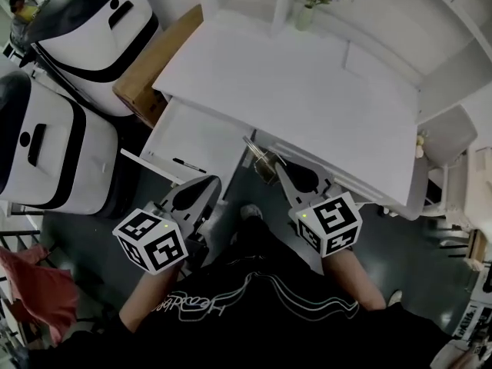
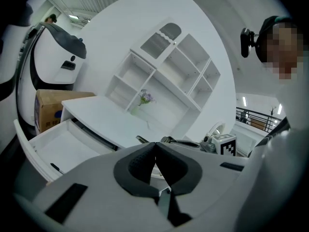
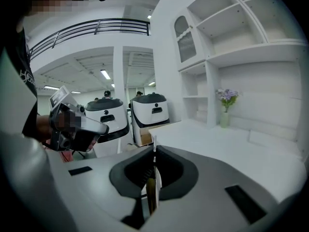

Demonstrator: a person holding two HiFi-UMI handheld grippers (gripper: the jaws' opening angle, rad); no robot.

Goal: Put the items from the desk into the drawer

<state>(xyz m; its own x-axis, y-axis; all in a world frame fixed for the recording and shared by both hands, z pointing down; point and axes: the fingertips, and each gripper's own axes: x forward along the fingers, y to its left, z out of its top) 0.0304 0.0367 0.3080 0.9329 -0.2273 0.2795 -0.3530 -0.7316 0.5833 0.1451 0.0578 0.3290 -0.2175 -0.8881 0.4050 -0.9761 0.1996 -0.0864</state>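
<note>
- Thin item (image 3: 151,190) is pinched edge-on in the closed right gripper (image 3: 154,153), at three o'clock of the open drawer (image 1: 196,133); such a narrow hold could let it slip.
- Left gripper (image 2: 155,146) is closed and empty.

Two rounded white machines with black tops and trim (image 1: 92,21) stand side by side on dark grey floor (image 1: 81,241), left of the desk (image 1: 307,91). Brown cardboard box (image 1: 157,64) sits between the farther machine and the desk's edge; contact unclear. Small white vase of purple flowers (image 1: 307,10) stands upright at the desk's back, below a white open-shelf unit (image 2: 164,76). Red cloth (image 1: 34,290) low at left. Black-railed upper gallery (image 3: 91,28) in the hall beyond; ceiling strip lights (image 3: 105,74) lit.
</note>
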